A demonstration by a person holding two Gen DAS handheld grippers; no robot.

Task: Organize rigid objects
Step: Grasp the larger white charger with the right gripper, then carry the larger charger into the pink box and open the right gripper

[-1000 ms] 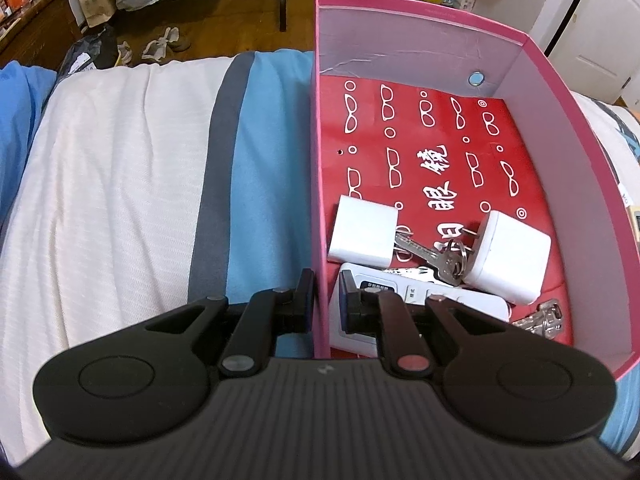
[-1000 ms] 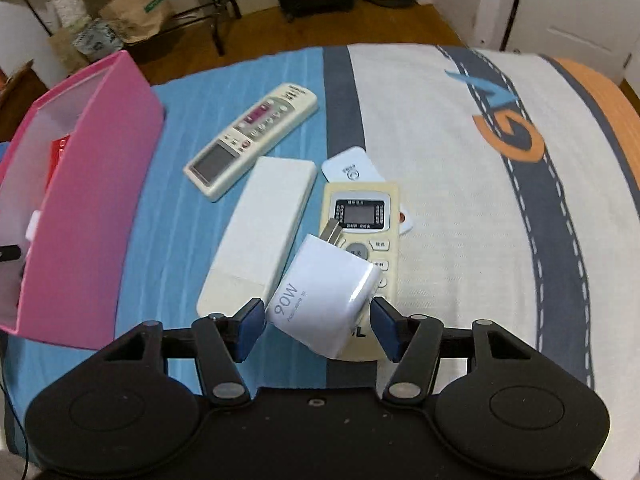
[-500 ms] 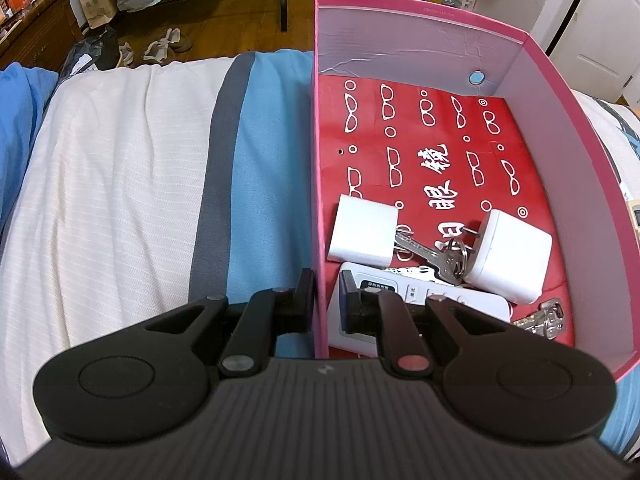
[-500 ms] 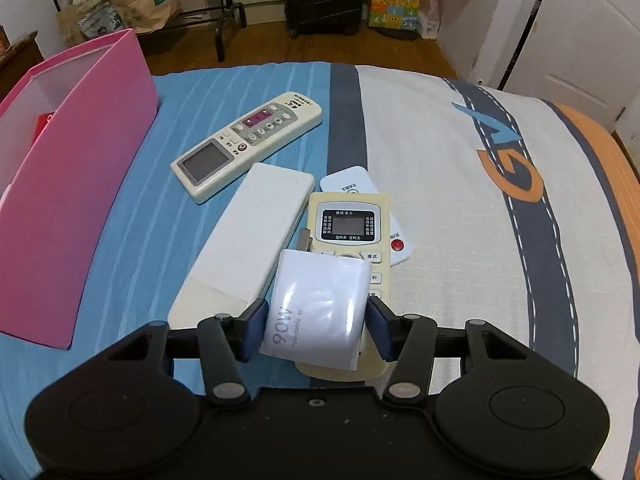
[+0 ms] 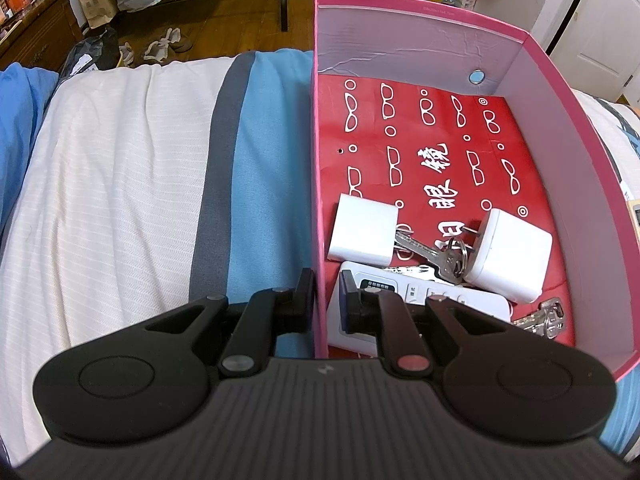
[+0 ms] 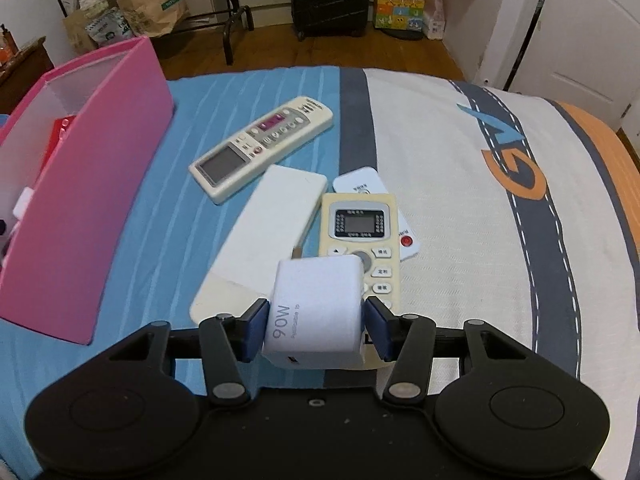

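Observation:
A pink box (image 5: 320,160) with a red patterned floor stands on the bed. My left gripper (image 5: 325,294) is shut on its left wall, one finger outside and one inside. Inside lie two white chargers (image 5: 362,232) (image 5: 510,254), keys (image 5: 436,256) and a white remote (image 5: 452,298). My right gripper (image 6: 316,320) is shut on a white 90W charger (image 6: 320,312), both blue pads pressing its sides, held just above a cream remote (image 6: 360,236) and a plain white slab (image 6: 268,236). The pink box (image 6: 88,200) sits to the left in the right wrist view.
A long cream remote with a purple panel (image 6: 260,144) lies further back on the blue stripe, and a small white remote (image 6: 360,180) peeks from under the cream one. More keys (image 5: 544,316) rest in the box's near right corner. The bed ends at a wooden floor beyond.
The right gripper's pads closed onto the charger, which turned from tilted to square between them and came up a little. The left gripper and the box stayed still.

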